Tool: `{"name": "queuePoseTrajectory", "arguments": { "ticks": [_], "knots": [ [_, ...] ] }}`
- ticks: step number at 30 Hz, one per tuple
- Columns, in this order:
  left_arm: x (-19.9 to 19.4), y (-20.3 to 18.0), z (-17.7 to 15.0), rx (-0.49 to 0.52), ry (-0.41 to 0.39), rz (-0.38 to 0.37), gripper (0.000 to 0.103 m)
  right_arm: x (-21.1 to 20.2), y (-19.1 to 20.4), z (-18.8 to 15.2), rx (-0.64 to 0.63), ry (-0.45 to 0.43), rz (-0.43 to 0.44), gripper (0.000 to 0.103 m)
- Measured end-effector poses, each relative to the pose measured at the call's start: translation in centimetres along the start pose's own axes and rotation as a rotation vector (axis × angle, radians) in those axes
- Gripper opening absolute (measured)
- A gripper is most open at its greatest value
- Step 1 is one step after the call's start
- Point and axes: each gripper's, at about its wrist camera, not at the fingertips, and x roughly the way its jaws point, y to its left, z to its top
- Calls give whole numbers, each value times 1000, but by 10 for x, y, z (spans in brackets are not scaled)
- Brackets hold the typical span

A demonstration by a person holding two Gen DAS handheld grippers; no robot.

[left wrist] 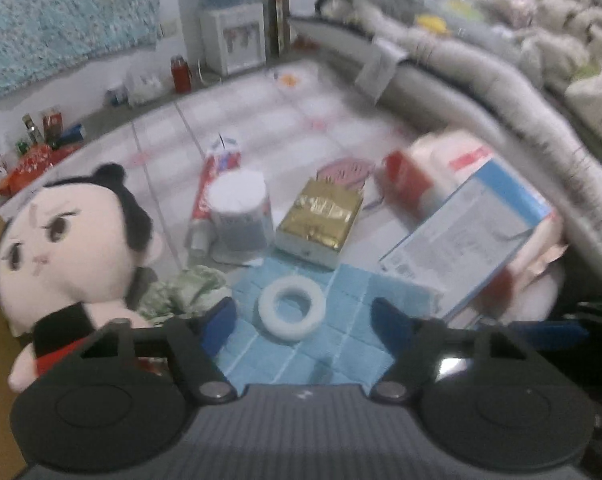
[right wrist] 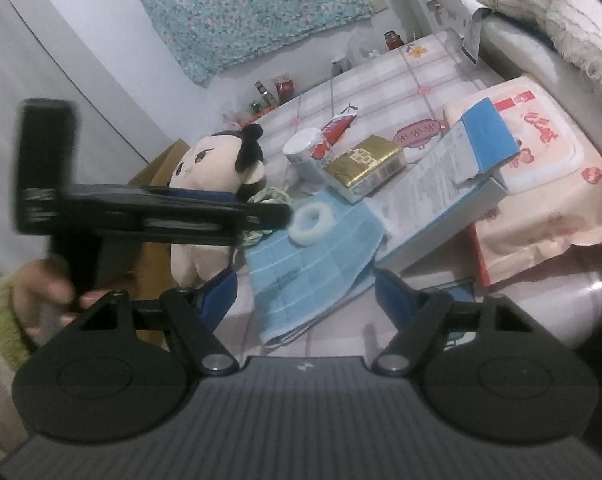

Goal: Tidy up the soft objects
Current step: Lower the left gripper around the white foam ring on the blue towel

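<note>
A plush doll (left wrist: 73, 236) with black hair sits at the left; it also shows in the right wrist view (right wrist: 217, 172). A light blue cloth (left wrist: 321, 320) lies in the middle with a white tape ring (left wrist: 291, 308) on it; both show in the right wrist view, cloth (right wrist: 317, 264), ring (right wrist: 313, 220). A green-white crumpled cloth (left wrist: 189, 292) lies beside the doll. My left gripper (left wrist: 305, 316) is open, just short of the ring, and is seen from the side in the right wrist view (right wrist: 261, 212). My right gripper (right wrist: 305, 288) is open above the blue cloth's near edge.
A white cup (left wrist: 241, 216), toothpaste tube (left wrist: 213, 188), gold box (left wrist: 321, 220), blue-white carton (left wrist: 469, 240) and pink wipes pack (right wrist: 541, 168) lie on the checked surface. A brown cardboard box (right wrist: 157, 168) stands behind the doll. Bedding (left wrist: 521, 60) is piled at the right.
</note>
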Motion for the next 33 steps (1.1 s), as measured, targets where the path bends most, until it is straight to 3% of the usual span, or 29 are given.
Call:
{"name": "queuePoseTrajectory", "arguments": {
  "ticks": [4, 14, 20, 23, 33],
  "knots": [
    [25, 3, 3, -31, 65, -15, 61, 4, -9, 4, 14, 4, 15, 76],
    [52, 13, 5, -56, 124, 21, 62, 17, -21, 4, 28, 21, 38, 76],
    [55, 11, 7, -57, 103, 30, 61, 16, -21, 3, 25, 21, 36, 76],
    [53, 11, 5, -62, 88, 18, 50, 13, -21, 4, 22, 16, 27, 76],
    [19, 15, 0, -86, -9, 11, 49, -4, -15, 11, -8, -4, -5, 76]
  ]
}}
